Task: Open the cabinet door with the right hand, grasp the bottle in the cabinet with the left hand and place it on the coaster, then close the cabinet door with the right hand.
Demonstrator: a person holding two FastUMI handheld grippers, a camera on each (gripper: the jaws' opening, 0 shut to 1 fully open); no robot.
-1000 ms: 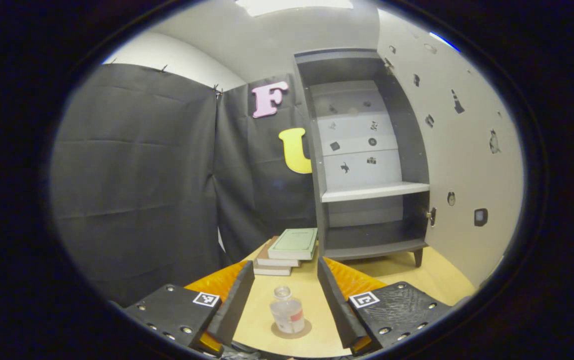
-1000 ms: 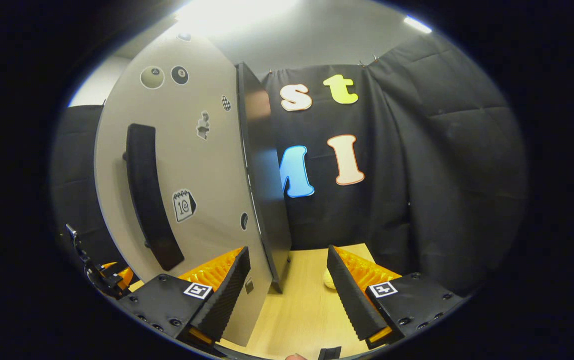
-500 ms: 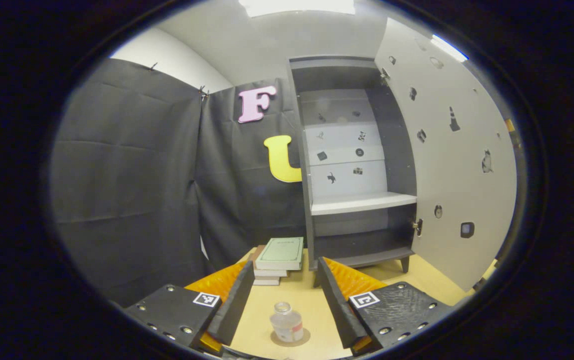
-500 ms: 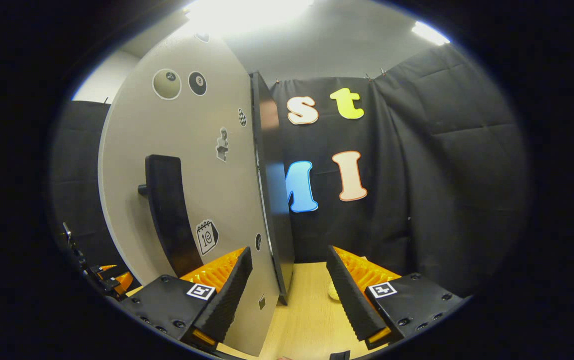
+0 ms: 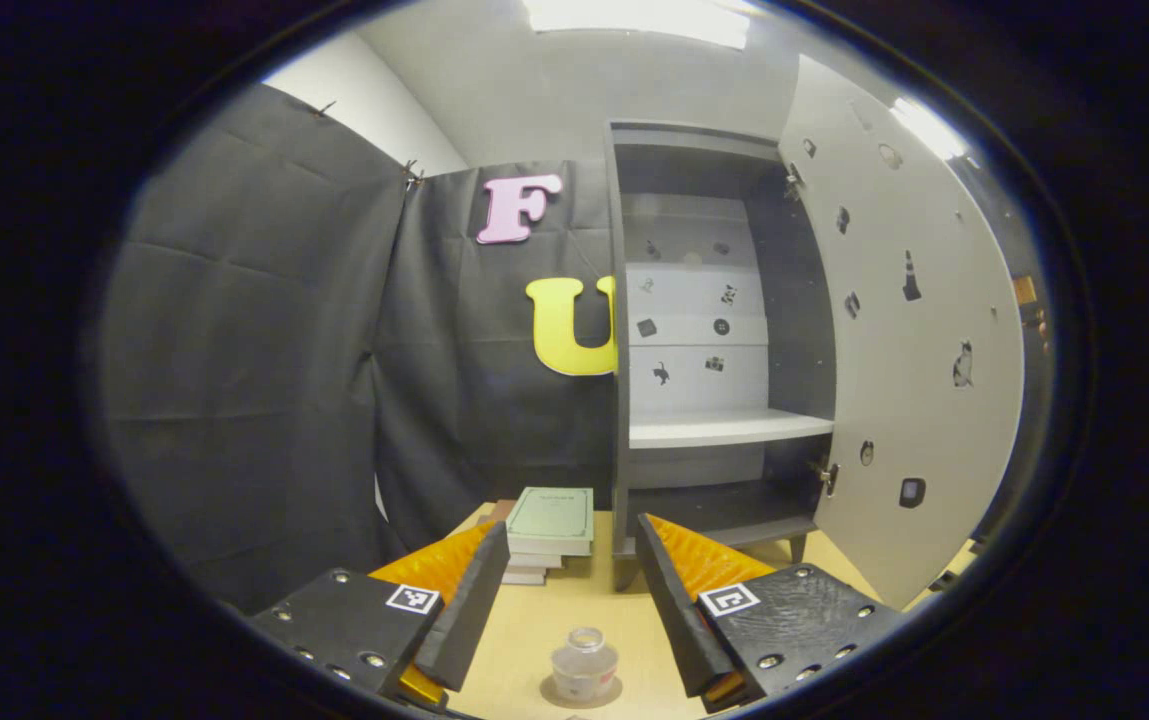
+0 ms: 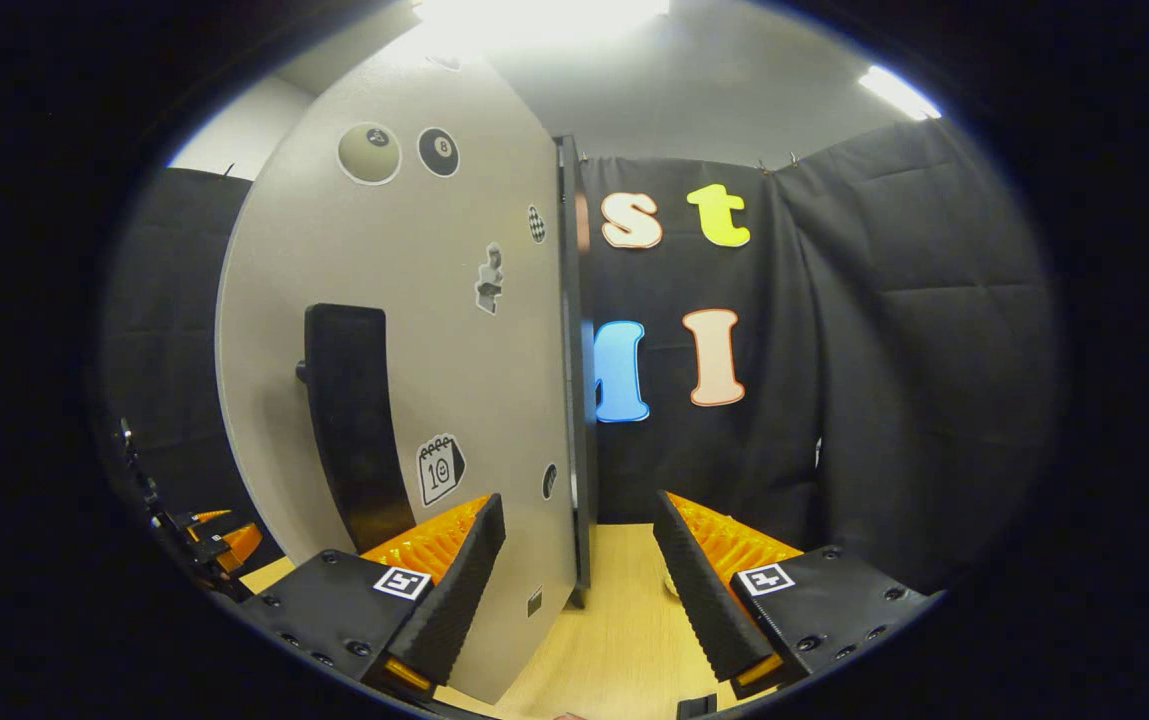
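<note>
while the left gripper is hanging wide open with nothing between its fingers, the bottle is standing upright on the round coaster on the wooden table, low between and beyond the two fingers and touching neither. behind it a stack of books is lying on the table, just beside the left foot of the cabinet. the cabinet is standing open, its white shelf and dark lower compartment bare, and small stickers are dotting its back panel. the cabinet door is swinging out to the right of the opening, its inner face also carrying stickers. seen from the right gripper view, the right gripper is also spread wide and holding nothing, and the door's free edge is standing upright straight ahead, lined up with the gap between its fingers; whether either finger is touching the door is hard to tell. the door's outer face is filling the left side there, with a long dark handle and a few stickers on it. a small pale object is sitting on the table, half hidden behind the finger on the right side of that view. at the far left edge of that view, part of the other gripper is showing past the door.
</note>
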